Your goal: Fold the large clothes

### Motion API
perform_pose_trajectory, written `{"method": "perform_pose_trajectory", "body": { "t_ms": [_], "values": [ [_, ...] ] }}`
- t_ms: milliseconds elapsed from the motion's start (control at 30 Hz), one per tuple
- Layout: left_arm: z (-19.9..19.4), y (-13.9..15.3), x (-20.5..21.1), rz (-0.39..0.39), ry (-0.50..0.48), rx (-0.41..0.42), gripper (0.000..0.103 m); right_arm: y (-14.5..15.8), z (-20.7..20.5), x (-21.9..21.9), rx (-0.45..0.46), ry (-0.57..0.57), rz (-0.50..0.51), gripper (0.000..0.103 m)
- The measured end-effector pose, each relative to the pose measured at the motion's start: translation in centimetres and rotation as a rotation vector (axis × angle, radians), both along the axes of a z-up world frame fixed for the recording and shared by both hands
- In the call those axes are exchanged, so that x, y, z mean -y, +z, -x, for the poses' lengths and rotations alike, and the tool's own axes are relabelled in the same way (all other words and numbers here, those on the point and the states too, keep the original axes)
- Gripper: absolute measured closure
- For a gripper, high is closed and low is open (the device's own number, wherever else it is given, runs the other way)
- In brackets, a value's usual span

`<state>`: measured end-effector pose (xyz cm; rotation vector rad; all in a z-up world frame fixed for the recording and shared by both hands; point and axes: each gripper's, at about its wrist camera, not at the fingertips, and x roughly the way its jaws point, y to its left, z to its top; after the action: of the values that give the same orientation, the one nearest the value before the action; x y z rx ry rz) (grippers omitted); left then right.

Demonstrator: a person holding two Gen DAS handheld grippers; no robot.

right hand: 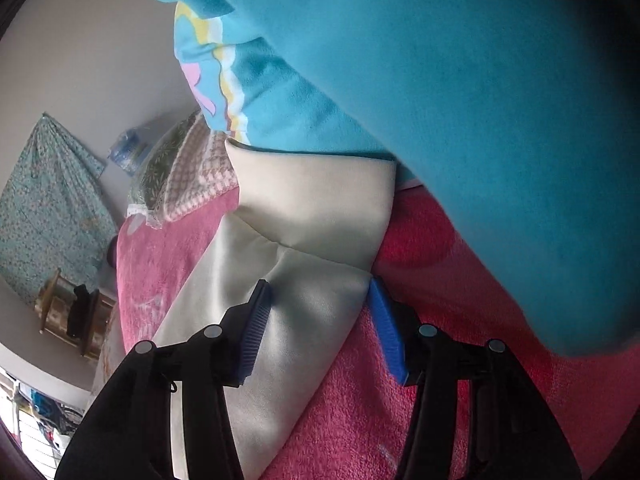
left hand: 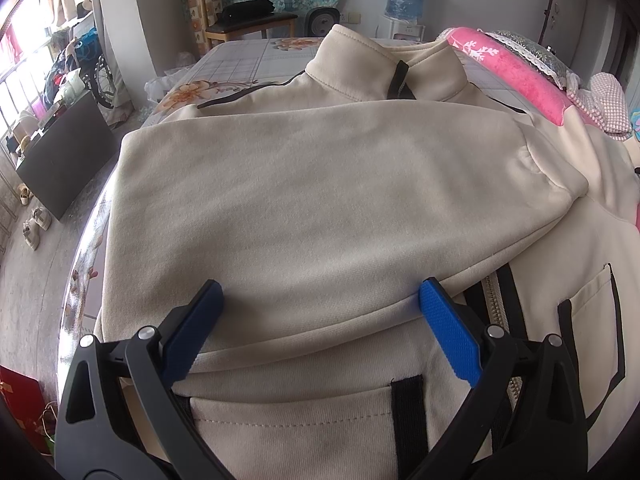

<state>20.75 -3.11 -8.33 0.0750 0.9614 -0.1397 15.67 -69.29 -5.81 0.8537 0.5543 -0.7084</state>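
Right now the right gripper [right hand: 320,300] has its two blue pads set either side of the cream sleeve [right hand: 308,248], just short of the cuff, spread about the sleeve's width; the fabric lies between them, and whether the pads already press on it I cannot tell, so I would not count it as a grip. The sleeve runs out over a pink towel [right hand: 360,400], with a blue blanket [right hand: 460,100] hanging close above, so the likely step is to pinch this second sleeve and carry it back across the body. To do it well, the pads should close on the sleeve alone, near the cuff seam, and not catch the towel pile beneath; a lift before the sideways carry would keep the towel from dragging along. The left gripper [left hand: 320,320] has its fingers spread wide, holding nothing, poised at the lower edge of the other sleeve, which is already folded flat across the chest of the jacket [left hand: 320,200]. That jacket lies face up on the bed [left hand: 248,60], collar away from the camera, zipper [left hand: 496,300] and pockets showing below the fold. Staying low there, the left gripper could pin the body if the pull shifts it.
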Motion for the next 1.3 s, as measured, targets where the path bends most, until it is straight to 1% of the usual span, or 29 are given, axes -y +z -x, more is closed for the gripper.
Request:
{"method": "perform_pose_trajectory", "body": {
  "t_ms": [33, 67, 100, 133, 200, 267, 400, 500, 600, 700, 767, 800, 833, 867, 900, 933, 1000, 1033, 1067, 1100, 1133, 1167, 1200, 1267, 1300],
  "values": [
    [0.0, 0.0, 0.0, 0.000, 0.000, 0.000, 0.008, -0.1, -0.2, -0.1, -0.008, 0.000, 0.009, 0.055],
    [0.0, 0.0, 0.0, 0.000, -0.001, 0.000, 0.008, -0.1, -0.3, -0.2, -0.016, -0.004, 0.017, 0.059],
    [0.0, 0.0, 0.0, 0.000, 0.000, 0.000, 0.008, -0.1, -0.4, -0.3, -0.026, -0.009, 0.022, 0.066],
    [0.0, 0.0, 0.0, 0.000, 0.000, 0.000, 0.008, -0.1, -0.3, -0.4, -0.035, -0.012, 0.026, 0.071],
    [0.0, 0.0, 0.0, 0.000, 0.000, 0.000, 0.008, 0.0, -0.3, -0.4, -0.040, -0.015, 0.028, 0.091],
    [0.0, 0.0, 0.0, 0.001, -0.001, 0.000, 0.008, 0.3, -0.2, -0.6, -0.018, 0.000, 0.027, 0.096],
    [0.0, -0.1, 0.0, 0.000, 0.000, 0.000, 0.008, 1.7, 0.3, -1.5, 0.017, 0.021, 0.049, 0.098],
    [0.0, 0.0, 0.0, -0.001, -0.001, -0.002, 0.008, 4.3, 0.2, -2.9, 0.028, 0.069, 0.110, 0.098],
    [-0.2, 0.7, -0.1, -0.009, -0.008, -0.005, 0.008, 7.6, -0.9, -5.0, 0.037, 0.130, 0.191, 0.099],
    [0.2, 3.2, -0.7, -0.011, -0.005, 0.069, 0.008, 11.6, -1.7, -7.5, 0.055, 0.199, 0.295, 0.099],
    [0.6, 4.5, -1.4, 0.003, 0.003, 0.096, 0.008, 14.5, -2.5, -9.9, 0.071, 0.258, 0.378, 0.099],
    [0.7, 4.9, -1.8, 0.003, 0.008, 0.100, 0.010, 15.9, -3.1, -11.3, 0.082, 0.292, 0.417, 0.099],
    [0.8, 4.9, -2.0, 0.002, 0.012, 0.095, 0.013, 17.2, -3.2, -12.6, 0.095, 0.325, 0.450, 0.099],
    [0.8, 4.8, -2.4, 0.003, 0.016, 0.080, 0.026, 18.4, -3.4, -14.1, 0.108, 0.359, 0.482, 0.099],
    [0.7, 4.5, -2.8, 0.011, 0.021, 0.055, 0.035, 19.7, -3.2, -15.7, 0.125, 0.395, 0.508, 0.099],
    [0.7, 4.1, -3.4, 0.030, 0.029, 0.029, 0.039, 20.9, -3.6, -17.6, 0.147, 0.441, 0.531, 0.099],
    [1.0, 3.3, -4.4, 0.073, 0.041, -0.009, 0.058, 23.1, -3.1, -21.1, 0.190, 0.521, 0.573, 0.099],
    [1.2, 2.9, -4.8, 0.085, 0.046, -0.023, 0.062, 24.0, -2.9, -23.4, 0.217, 0.575, 0.595, 0.099],
    [1.5, 2.6, -5.2, 0.100, 0.048, -0.033, 0.069, 24.7, -1.9, -25.5, 0.240, 0.624, 0.609, 0.099],
    [1.7, 2.4, -5.7, 0.118, 0.051, -0.047, 0.075, 25.3, -1.8, -27.7, 0.261, 0.676, 0.618, 0.099],
    [1.9, 2.2, -6.2, 0.143, 0.058, -0.063, 0.079, 25.7, -1.6, -30.1, 0.282, 0.739, 0.629, 0.099],
    [2.1, 2.2, -6.9, 0.168, 0.066, -0.071, 0.085, 25.7, -1.5, -32.5, 0.300, 0.800, 0.635, 0.099],
    [2.4, 2.4, -7.4, 0.186, 0.073, -0.073, 0.089, 25.6, -1.3, -34.6, 0.310, 0.865, 0.636, 0.099],
    [2.9, 2.8, -8.6, 0.228, 0.084, -0.071, 0.092, 24.5, -0.4, -38.7, 0.315, 0.984, 0.631, 0.099],
    [3.2, 3.1, -9.1, 0.249, 0.089, -0.069, 0.093, 23.4, -0.1, -40.8, 0.308, 1.058, 0.616, 0.098]
  ]
}}
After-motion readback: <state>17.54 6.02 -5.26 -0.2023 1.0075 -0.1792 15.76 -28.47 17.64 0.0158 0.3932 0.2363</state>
